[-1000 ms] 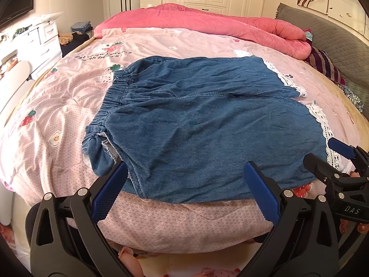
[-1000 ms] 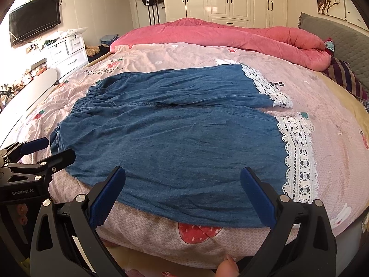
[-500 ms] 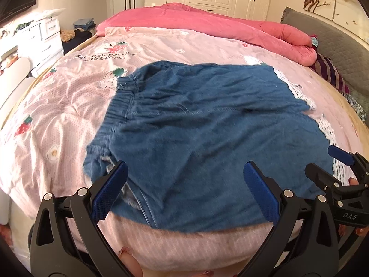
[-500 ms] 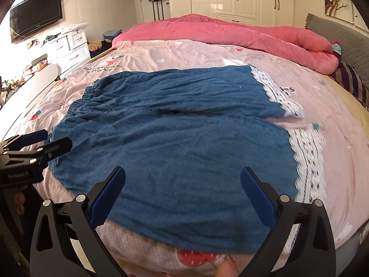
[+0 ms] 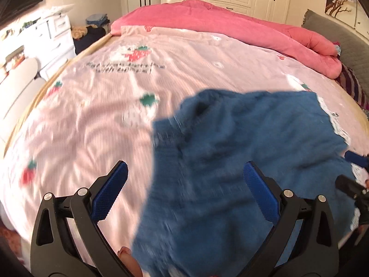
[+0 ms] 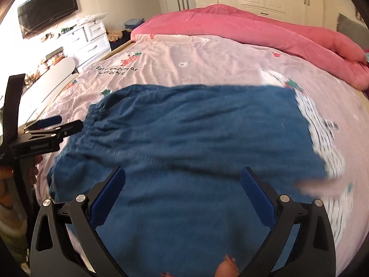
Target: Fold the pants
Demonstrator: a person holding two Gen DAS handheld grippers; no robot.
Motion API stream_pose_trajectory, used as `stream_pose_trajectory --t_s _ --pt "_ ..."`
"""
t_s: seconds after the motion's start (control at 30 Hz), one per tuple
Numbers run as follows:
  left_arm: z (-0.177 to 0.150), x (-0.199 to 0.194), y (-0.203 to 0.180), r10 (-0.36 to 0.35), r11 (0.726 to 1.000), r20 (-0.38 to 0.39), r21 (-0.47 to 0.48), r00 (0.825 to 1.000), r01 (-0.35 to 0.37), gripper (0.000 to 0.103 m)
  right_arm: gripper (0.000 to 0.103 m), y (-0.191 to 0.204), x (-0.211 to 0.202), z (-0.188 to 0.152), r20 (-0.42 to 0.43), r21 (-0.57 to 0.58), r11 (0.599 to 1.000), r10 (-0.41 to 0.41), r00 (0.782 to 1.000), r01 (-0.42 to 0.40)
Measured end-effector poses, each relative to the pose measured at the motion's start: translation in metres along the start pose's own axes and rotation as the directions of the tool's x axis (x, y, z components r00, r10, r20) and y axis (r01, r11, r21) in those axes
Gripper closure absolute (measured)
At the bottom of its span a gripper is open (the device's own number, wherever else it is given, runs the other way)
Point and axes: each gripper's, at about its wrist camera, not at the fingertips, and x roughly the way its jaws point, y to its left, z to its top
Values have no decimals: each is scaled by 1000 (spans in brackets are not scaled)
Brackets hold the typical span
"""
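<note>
Pants: blue denim, spread flat on bed, lace hems at right
Pink quilt: heaped behind
Left claw: wide, empty
Right claw: wide, empty

Left wrist view low at the bed's near edge, facing the wardrobes, close over the pants, seemingly blurred by motion, right wrist view alongside, same heading, both sharing pants, pink bedsheet, rolled pink quilt

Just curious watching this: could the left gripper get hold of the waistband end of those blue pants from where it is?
Probably yes. The left gripper is open beside the elastic waistband of the pants, with nothing between them.
</note>
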Motion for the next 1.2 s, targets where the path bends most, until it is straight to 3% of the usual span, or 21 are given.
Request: stream_pose_trajectory --t_s 0.13,0.4,0.5,0.63,0.83,1.0,1.13,1.17,1.2 --pt "25 29 8 60 997 -21 58 998 -59 8 4 -4 31 38 -38 -60 998 4 999 -7" --pt "48 73 15 -7 994 -64 107 998 14 9 4 1 86 90 -86 -257 967 -29 996 6" --pt "50 77 12 -60 991 -60 118 996 67 28 4 2 108 105 -129 -310 950 -8 992 -33" --pt "52 86 4 -77 983 -71 164 994 88 53 4 4 131 119 -156 -355 933 0 988 -56" --pt "52 101 1 -125 972 -99 185 987 142 71 4 7 156 133 -180 -395 916 -5 984 -68" --pt "52 108 2 -164 967 -111 179 980 182 82 4 14 174 135 -207 -479 875 -33 978 -72" --pt "55 109 10 -196 966 -111 148 974 211 93 6 17 183 139 -216 -495 862 1 976 -110" --pt "55 110 12 -204 966 -112 138 973 218 93 12 17 185 140 -225 -487 864 17 974 -128" --pt "55 111 14 -213 965 -113 130 971 227 94 35 17 188 141 -233 -480 865 31 972 -143"
